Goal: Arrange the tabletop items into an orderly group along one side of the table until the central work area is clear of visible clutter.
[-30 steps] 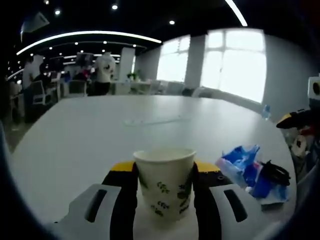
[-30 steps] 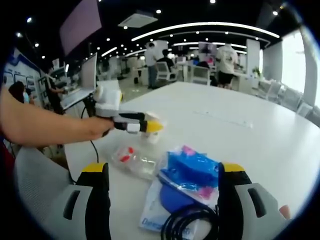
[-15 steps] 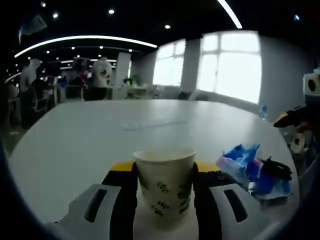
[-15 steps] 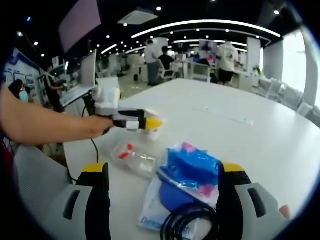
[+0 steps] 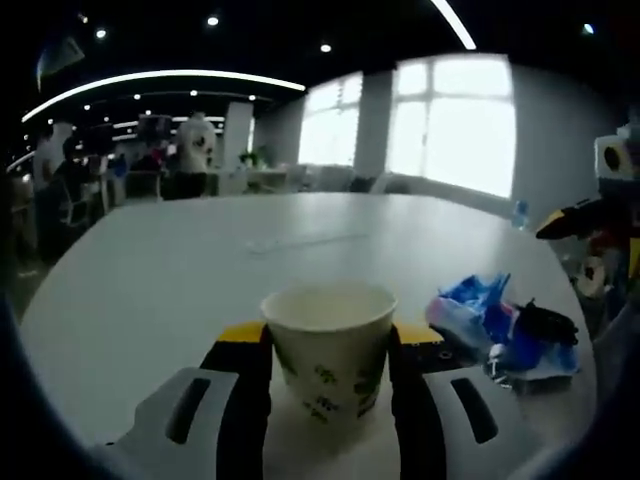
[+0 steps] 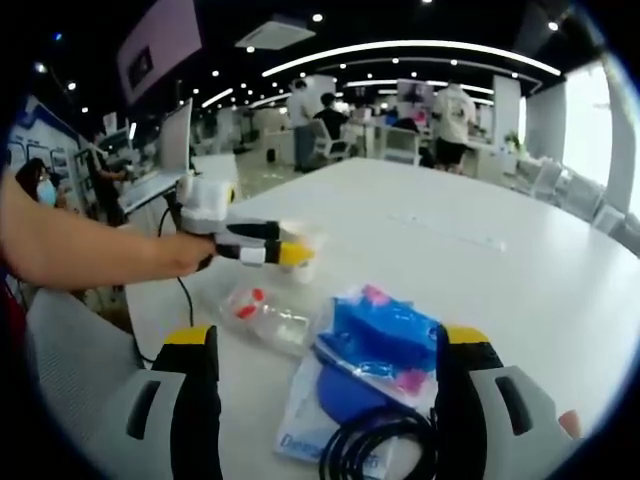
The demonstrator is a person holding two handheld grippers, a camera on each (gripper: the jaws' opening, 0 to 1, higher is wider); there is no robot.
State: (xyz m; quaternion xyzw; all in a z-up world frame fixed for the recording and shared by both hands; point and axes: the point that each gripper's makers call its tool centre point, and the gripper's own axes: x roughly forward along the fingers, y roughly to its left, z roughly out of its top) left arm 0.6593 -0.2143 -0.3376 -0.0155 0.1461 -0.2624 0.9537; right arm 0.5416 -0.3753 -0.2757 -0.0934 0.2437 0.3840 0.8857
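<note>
Clearly the paper cup (image 5: 327, 350) is the thing to be careful with: I judge it light, thin-walled and easy to crush, so I want pressure low on the body, below the rolled rim, and no more squeeze than keeps it from slipping. My left gripper (image 5: 327, 400) has it between its two jaws, one jaw against each side of the cup, and it stands upright over the near part of the white table (image 5: 180, 270); whether its base rests on the tabletop I cannot tell. In the right gripper view that same left gripper (image 6: 290, 255) reaches in from the left with the cup at its tip, just beyond a clear plastic packet (image 6: 262, 313) with red bits inside. My right gripper (image 6: 325, 400) stands with its jaws wide apart, holding nothing. Between them lie a blue plastic bag (image 6: 378, 340), soft and crinkly by the look of it and likely slippery, with a printed white packet (image 6: 315, 425) under it, and a coiled black cable (image 6: 375, 450) nearest me, partly over the packet. The bag I would pinch at a bunched fold, the cable across several loops at once. These things sit close together near the table's edge; the far table is bare apart from a faint clear strip (image 5: 300, 241).
</note>
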